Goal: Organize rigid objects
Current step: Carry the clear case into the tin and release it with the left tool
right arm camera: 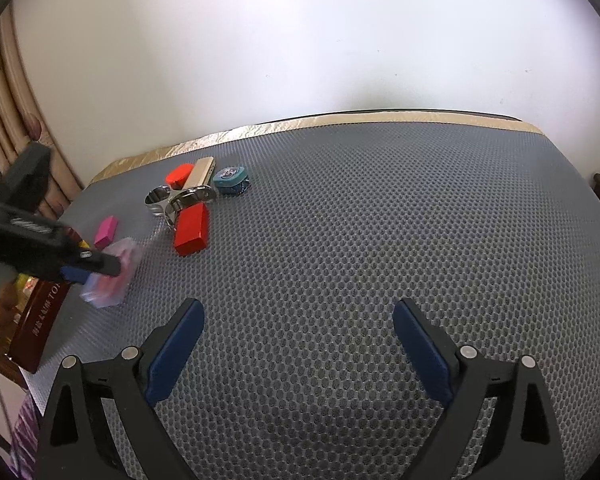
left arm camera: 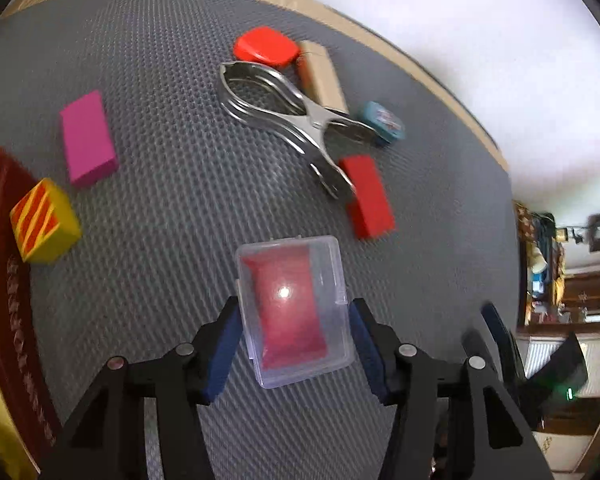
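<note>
While both tools sit at the bottom of their frames, the lines run near to far.
Left tool (left arm camera: 294, 344): its blue pads stand on either side of the clear plastic case (left arm camera: 294, 312), close against its sides; whether they press on it I cannot tell.
Clear plastic case: lower centre of the left wrist view, a red item inside, over the grey mesh surface (left arm camera: 160, 200).
Right tool (right arm camera: 298, 344): jaws wide apart, nothing between them, only bare mesh.
Yellow cube (left arm camera: 44, 226): left edge, red stripes, against the dark red box (left arm camera: 4, 280).
Pink block (left arm camera: 88, 138): upper left, alone.
Red block (left arm camera: 368, 196): right of centre, touching the metal clamp (left arm camera: 288, 120).
Blue case (left arm camera: 384, 122): just past the clamp's handle.
Wooden block (left arm camera: 324, 76): behind the clamp.
Orange-red rounded piece (left arm camera: 266, 46): farthest, upper centre, beside the wooden block.
</note>
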